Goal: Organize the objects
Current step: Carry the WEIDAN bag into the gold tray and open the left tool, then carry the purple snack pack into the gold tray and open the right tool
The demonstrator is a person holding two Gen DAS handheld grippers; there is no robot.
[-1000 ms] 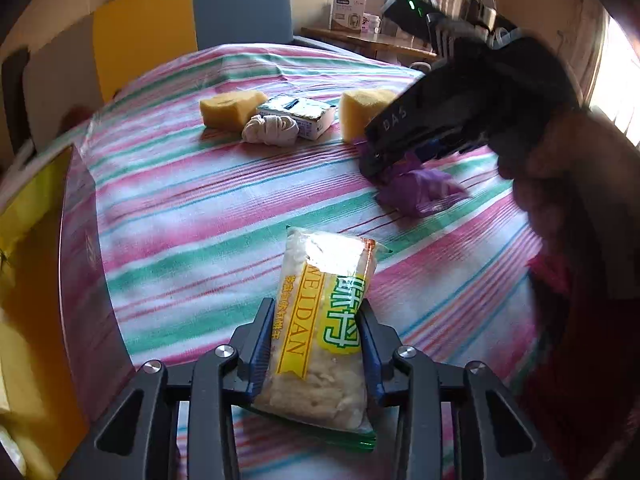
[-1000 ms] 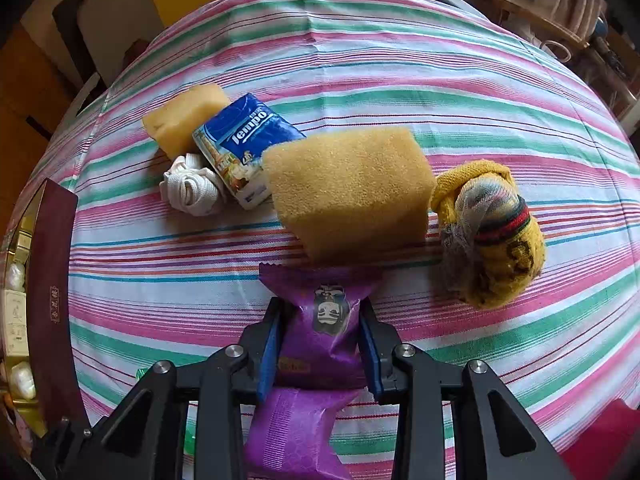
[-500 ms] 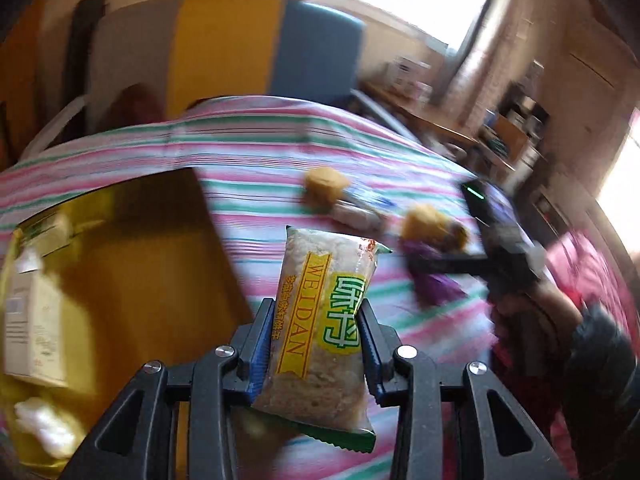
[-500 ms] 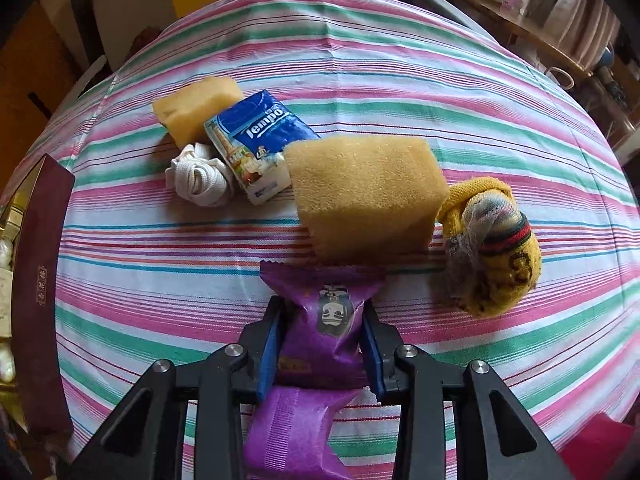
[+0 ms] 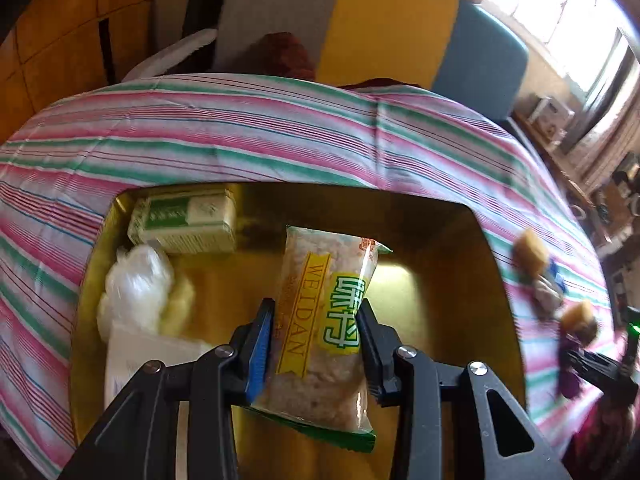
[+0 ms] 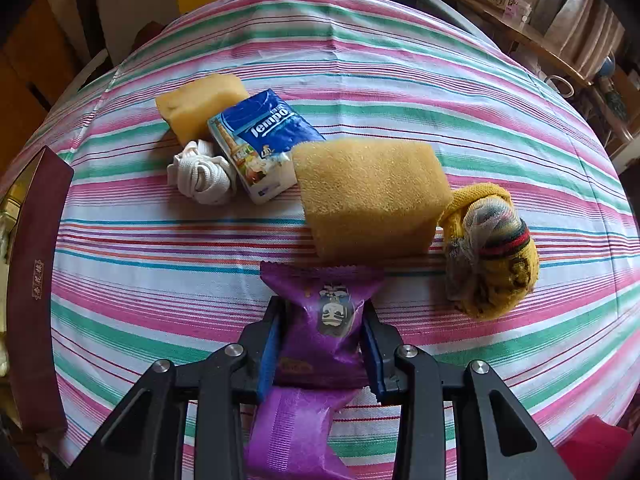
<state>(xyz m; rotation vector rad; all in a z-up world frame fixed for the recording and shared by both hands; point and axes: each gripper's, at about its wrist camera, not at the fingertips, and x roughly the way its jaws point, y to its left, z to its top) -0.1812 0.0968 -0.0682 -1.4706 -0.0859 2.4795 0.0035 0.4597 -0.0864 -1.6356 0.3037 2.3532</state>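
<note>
My left gripper (image 5: 316, 344) is shut on a clear snack packet (image 5: 324, 316) with yellow and green print, held above the open gold box (image 5: 472, 280). The box holds a green and white carton (image 5: 184, 220), a white plastic bundle (image 5: 136, 284) and a white paper item (image 5: 148, 356). My right gripper (image 6: 322, 344) is shut on a purple snack packet (image 6: 324, 320), low over the striped tablecloth (image 6: 160, 288). In the right wrist view, ahead lie a large yellow sponge (image 6: 368, 200), a blue Tempo tissue pack (image 6: 264, 144), a smaller sponge (image 6: 200, 100), a white cord bundle (image 6: 202, 176) and a yellow sock ball (image 6: 492, 248).
The dark red lid or wall of the box (image 6: 36, 288) stands at the left edge of the right wrist view. Chairs with yellow and blue backs (image 5: 400, 32) stand behind the table. A wooden side table (image 6: 520, 36) with boxes is at the far right.
My left gripper has swung left with the snack packet, from over the tablecloth to above the open gold box. My right gripper has held the purple packet almost still, drawing back slightly.
</note>
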